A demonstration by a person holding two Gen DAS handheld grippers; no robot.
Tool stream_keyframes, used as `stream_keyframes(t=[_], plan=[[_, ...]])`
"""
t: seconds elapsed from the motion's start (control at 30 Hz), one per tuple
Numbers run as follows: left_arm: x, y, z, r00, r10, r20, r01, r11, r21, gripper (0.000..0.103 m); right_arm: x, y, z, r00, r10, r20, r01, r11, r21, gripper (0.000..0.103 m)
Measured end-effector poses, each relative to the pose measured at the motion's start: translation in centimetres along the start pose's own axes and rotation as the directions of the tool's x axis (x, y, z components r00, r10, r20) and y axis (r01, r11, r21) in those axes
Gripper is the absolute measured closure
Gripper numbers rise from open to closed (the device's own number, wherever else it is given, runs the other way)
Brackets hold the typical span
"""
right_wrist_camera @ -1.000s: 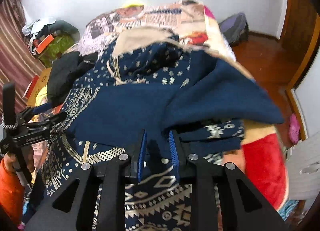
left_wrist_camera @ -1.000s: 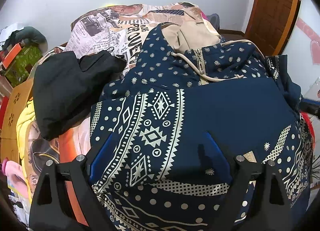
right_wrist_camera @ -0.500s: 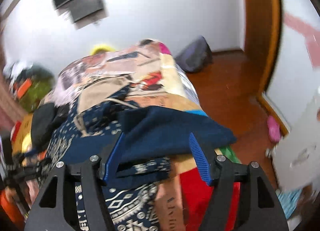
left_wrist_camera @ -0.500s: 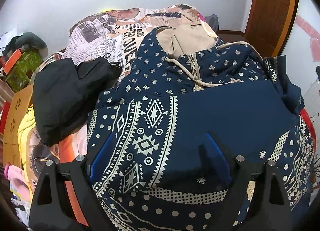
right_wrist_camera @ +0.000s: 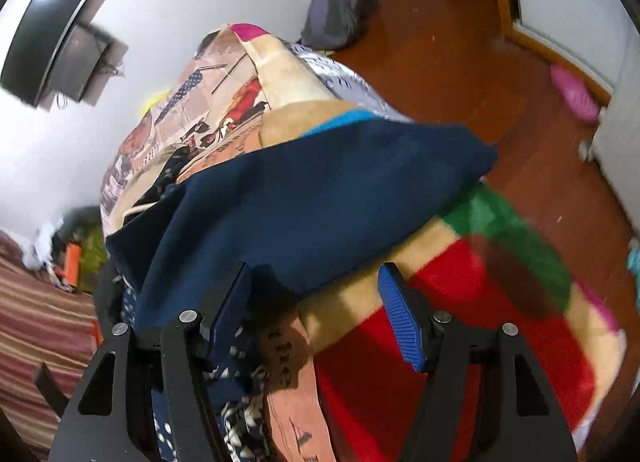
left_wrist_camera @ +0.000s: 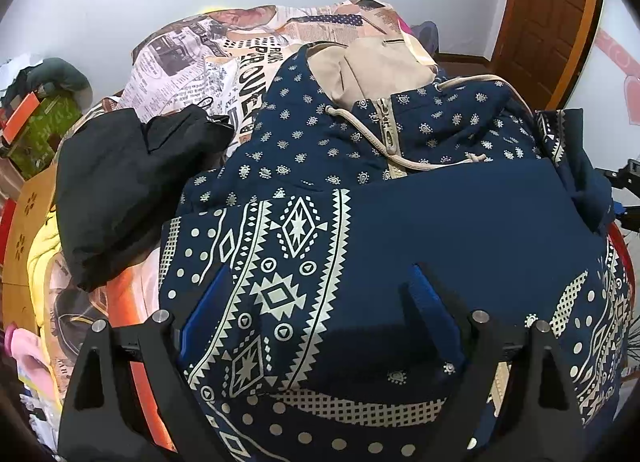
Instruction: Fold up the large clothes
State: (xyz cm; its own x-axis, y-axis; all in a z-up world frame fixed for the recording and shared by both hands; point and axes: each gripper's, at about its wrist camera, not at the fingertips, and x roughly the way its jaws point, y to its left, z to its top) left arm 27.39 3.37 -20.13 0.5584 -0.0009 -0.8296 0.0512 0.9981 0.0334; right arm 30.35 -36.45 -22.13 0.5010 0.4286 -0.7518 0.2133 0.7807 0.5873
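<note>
— Fingers (right_wrist_camera: 394, 316) of our right gripper (right_wrist_camera: 316, 302) are now standing wide apart and empty; a second ago they were pinching the navy hoodie (left_wrist_camera: 420, 229).

— So we are leaving that sleeve folded across the hoodie on the bed (right_wrist_camera: 460, 302)?

— We are judging so. Our left gripper (left_wrist_camera: 320, 302) is hovering spread open, gripping nothing, over the patterned front.

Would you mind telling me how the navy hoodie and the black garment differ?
The navy hoodie carries cream patterns and a drawstring; the black garment is plain. The hoodie lies spread under the open left gripper; the black garment sits bunched to its left. Both lie on the bed.
</note>
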Motion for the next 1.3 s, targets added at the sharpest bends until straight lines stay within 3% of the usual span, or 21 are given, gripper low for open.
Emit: stream_keyframes(t=[0.2, 0.3, 0.37, 0.43, 0.57, 0.67, 0.9, 1.1, 1.3], plan=[[0.5, -0.2, 0.0, 1.0, -0.003, -0.009, 0.003, 1.0, 0.001, 0.013, 1.0, -0.6, 0.9, 0.999, 0.04, 0.015, -0.04, 0.998, 0.052, 0.042], [0.6, -0.1, 0.0, 1.0, -0.006, -0.01, 0.006, 1.0, -0.005, 0.013, 1.0, -0.3, 1.2, 0.999, -0.01, 0.042, 0.008, 0.999, 0.036, 0.066], [0.4, 0.0, 0.0, 1.0, -0.007, -0.006, 0.007, 1.0, -0.008, 0.013, 1.1, 0.3, 1.5, 0.998, -0.037, 0.051, 0.037, 0.999, 0.001, 0.088], [0.2, 0.2, 0.0, 1.0, -0.005, -0.001, 0.005, 1.0, -0.008, 0.013, 0.5, 1.2, 1.5, 0.995, -0.055, 0.087, 0.059, 0.997, -0.045, 0.093], [-0.2, 0.7, -0.1, 1.0, -0.001, 0.01, 0.001, 1.0, -0.014, 0.013, -1.7, 4.2, 1.8, 0.987, -0.041, 0.152, 0.064, 0.987, -0.147, 0.094], [-0.6, 1.2, -0.1, 1.0, -0.002, 0.022, 0.003, 1.0, -0.026, 0.013, -4.0, 7.0, 1.9, 0.982, 0.015, 0.19, 0.027, 0.975, -0.219, 0.095], [-1.9, 2.2, -0.7, 0.999, -0.01, 0.05, 0.012, 0.999, -0.047, 0.013, -8.7, 15.9, 0.1, 0.955, 0.164, 0.247, -0.042, 0.9, -0.434, 0.095], [-3.2, 3.8, -1.3, 0.997, -0.004, 0.076, 0.01, 0.997, -0.074, 0.013, -7.0, 22.8, -3.5, 0.962, 0.23, 0.15, -0.098, 0.798, -0.595, 0.095], [-4.3, 6.3, -2.3, 0.996, 0.009, 0.088, 0.001, 0.993, -0.121, 0.013, -1.0, 26.5, -8.5, 0.983, 0.179, -0.034, -0.154, 0.713, -0.684, 0.095]])
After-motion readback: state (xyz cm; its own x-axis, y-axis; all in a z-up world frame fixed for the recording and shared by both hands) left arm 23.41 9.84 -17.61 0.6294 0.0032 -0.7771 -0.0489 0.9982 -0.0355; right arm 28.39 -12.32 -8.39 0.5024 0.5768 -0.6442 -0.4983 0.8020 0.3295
